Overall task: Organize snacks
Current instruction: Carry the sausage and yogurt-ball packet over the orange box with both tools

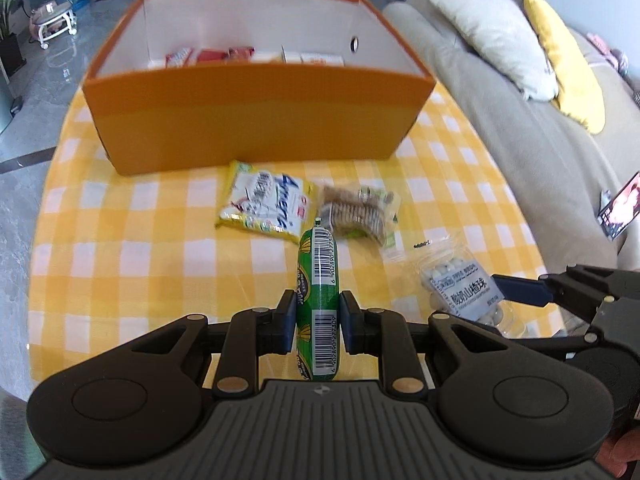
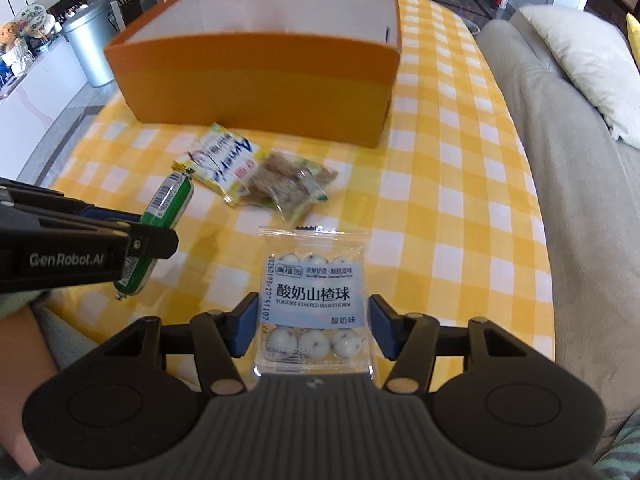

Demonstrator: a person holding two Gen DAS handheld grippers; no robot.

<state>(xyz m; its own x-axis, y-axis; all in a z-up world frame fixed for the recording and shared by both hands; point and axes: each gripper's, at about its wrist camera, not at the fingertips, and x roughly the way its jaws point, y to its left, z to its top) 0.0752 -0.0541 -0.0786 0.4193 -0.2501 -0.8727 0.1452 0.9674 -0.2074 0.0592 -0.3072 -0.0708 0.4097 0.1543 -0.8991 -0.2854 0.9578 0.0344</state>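
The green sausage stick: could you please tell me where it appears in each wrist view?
Left wrist view: green sausage stick at lower centre, clamped between the left tongs.
Right wrist view: sausage at left, partly behind the left tongs.
Shared landmark: orange box at the table's far end.

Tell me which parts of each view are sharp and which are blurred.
Left wrist: green sausage in the left gripper is crisp, orange box soft, table edges bowed by fisheye. Right wrist: hawthorn ball packet reads clearly, biscuit packet smeared.
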